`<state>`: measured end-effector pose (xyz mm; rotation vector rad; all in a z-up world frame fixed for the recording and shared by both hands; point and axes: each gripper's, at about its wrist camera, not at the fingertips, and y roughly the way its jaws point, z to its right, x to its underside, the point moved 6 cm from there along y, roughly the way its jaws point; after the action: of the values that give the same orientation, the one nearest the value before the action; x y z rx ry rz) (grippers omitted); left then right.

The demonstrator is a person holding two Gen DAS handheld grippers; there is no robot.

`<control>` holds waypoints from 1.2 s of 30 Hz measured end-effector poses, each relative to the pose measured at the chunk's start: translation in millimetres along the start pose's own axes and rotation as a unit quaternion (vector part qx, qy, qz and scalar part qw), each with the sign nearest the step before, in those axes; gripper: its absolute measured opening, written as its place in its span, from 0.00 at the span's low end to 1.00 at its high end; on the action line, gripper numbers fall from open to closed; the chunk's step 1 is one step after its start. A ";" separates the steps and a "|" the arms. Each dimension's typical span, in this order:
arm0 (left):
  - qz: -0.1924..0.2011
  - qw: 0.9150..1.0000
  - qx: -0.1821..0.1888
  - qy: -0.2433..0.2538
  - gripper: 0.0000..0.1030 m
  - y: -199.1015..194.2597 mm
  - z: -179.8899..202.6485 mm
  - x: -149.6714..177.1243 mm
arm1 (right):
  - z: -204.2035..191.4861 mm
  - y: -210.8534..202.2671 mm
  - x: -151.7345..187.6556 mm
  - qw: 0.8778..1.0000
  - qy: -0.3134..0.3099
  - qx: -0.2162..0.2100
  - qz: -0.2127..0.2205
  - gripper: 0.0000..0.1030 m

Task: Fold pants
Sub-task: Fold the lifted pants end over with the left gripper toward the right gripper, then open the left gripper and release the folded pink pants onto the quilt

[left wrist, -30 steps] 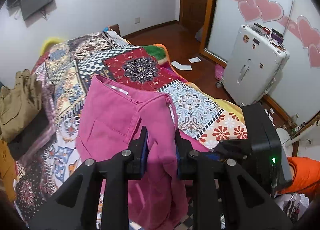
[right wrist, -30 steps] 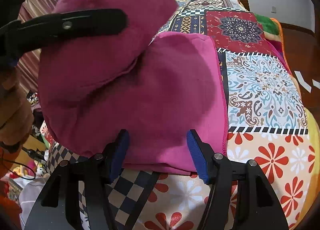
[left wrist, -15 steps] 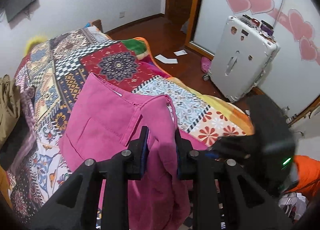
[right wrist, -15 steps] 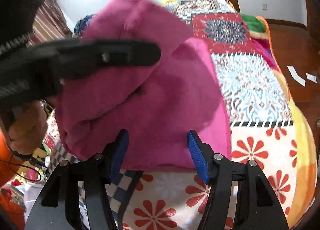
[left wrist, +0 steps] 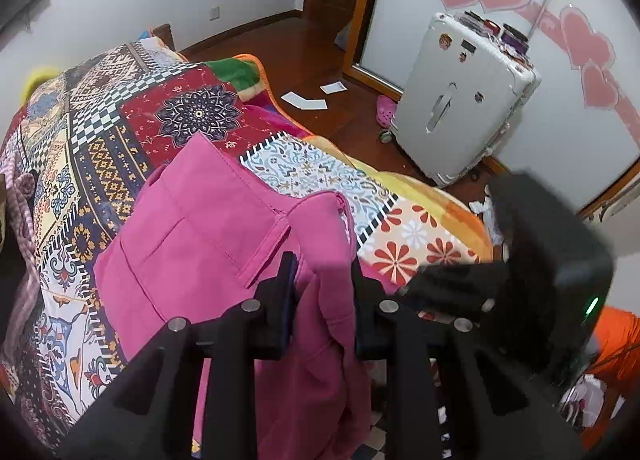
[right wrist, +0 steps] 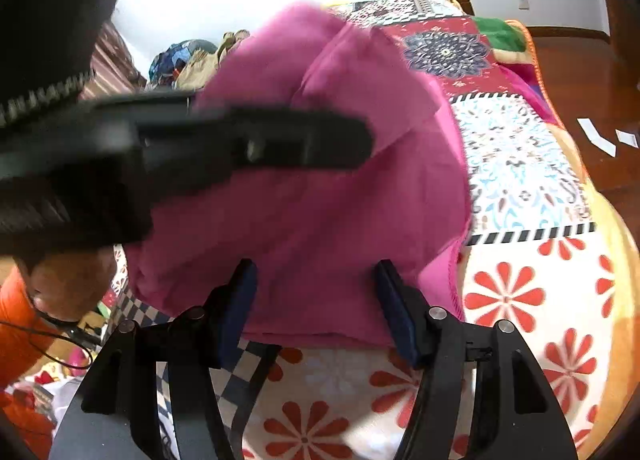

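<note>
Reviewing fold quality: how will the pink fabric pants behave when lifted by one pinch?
The pink fabric pants are probably floppy: they droop below the left gripper pinch. Likely light, since one pinch carries them. The right gripper is open.

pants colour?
Solid magenta-pink pants; clearest in the left wrist view, pinched in the left gripper.

Bare patchwork bedspread (right wrist: 532, 300) lies open right of the bunched pink cotton pants (right wrist: 320, 220); the blurred black left hand-held gripper (right wrist: 360, 140) crosses above them, blocking overhead approach.
</note>
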<state>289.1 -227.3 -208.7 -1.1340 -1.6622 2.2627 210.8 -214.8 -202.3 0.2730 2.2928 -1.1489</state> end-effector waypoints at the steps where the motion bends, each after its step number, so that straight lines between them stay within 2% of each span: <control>1: -0.003 1.000 0.001 0.003 0.22 1.6 0.6 1.4 | 2.5 -4.5 -1.5 1.000 -0.001 0.008 0.002 0.57; 8: -0.023 1.000 0.013 0.016 0.23 16.4 5.4 9.2 | 26.3 -21.4 9.8 0.998 0.006 0.058 0.001 0.57; 14: -0.047 0.998 0.014 0.029 0.26 31.1 12.5 17.6 | 29.4 -26.2 13.7 0.998 0.001 0.067 0.004 0.57; 17: -0.057 0.998 0.015 0.033 0.31 34.9 16.4 20.8 | 30.2 -25.4 9.4 0.998 0.004 0.063 0.003 0.56; 21: -0.065 0.996 0.059 0.014 0.55 32.5 20.4 20.7 | 31.8 -32.7 13.0 0.998 0.001 0.071 -0.002 0.56; 27: -0.048 0.997 0.065 -0.011 0.56 18.1 19.0 17.2 | 32.9 -47.8 12.8 0.996 -0.008 0.091 0.003 0.56; 31: -0.008 0.999 0.045 -0.015 0.57 -14.0 12.8 10.1 | 29.5 -57.5 7.3 0.995 -0.017 0.100 0.014 0.56; 36: 0.052 0.997 -0.039 -0.032 0.68 -60.6 -20.3 5.8 | 13.7 -70.4 -2.8 0.993 -0.041 0.108 0.035 0.56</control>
<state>277.8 -184.8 -162.0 -1.2039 -1.7707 2.3389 189.4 -268.6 -159.8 0.3786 2.0736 -1.3468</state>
